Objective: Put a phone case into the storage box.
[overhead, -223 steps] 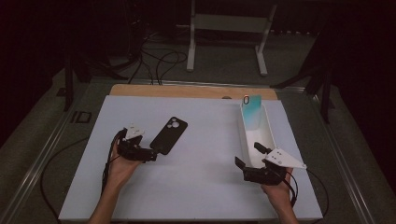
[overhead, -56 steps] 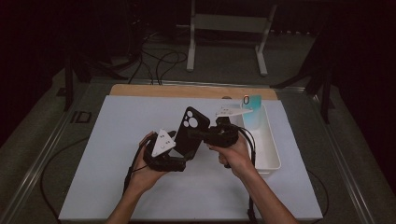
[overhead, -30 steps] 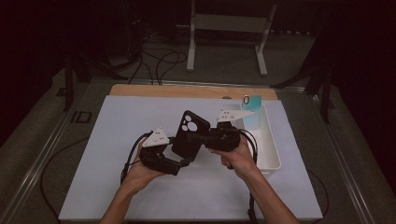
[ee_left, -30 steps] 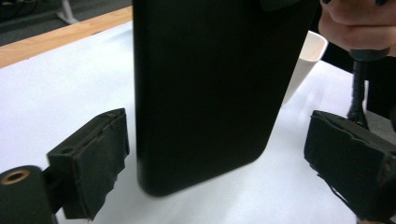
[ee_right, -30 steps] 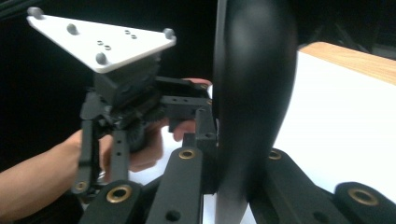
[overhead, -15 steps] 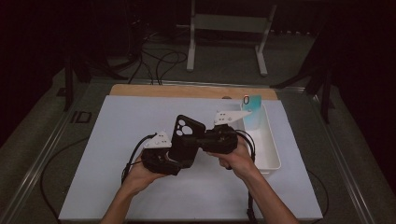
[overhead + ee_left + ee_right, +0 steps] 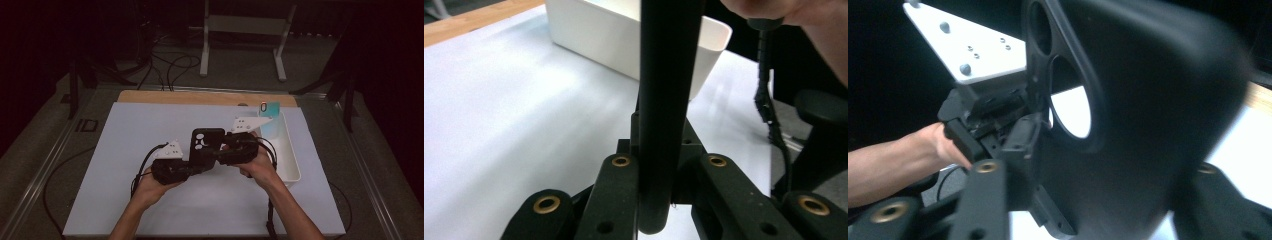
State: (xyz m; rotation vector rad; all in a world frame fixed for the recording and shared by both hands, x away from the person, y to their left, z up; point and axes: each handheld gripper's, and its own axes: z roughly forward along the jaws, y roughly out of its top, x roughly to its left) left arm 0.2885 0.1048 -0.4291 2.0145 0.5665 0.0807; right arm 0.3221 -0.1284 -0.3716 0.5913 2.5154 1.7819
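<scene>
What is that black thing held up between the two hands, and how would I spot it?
Start at the white table; above its middle, left of the white bin, two hands meet. Between them stands a black phone case, flat and dark with round camera holes near its top, unlike the teal case in the bin.

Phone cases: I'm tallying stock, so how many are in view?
2. A black phone case is held between both claws above the white mat; a teal phone case stands in the white bin. The bin may hide more.

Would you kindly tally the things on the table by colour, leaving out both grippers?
Black: 1, the phone case held above the mat
White: 1, the bin
Teal: 1, the phone case in the bin
Total: 3
</scene>
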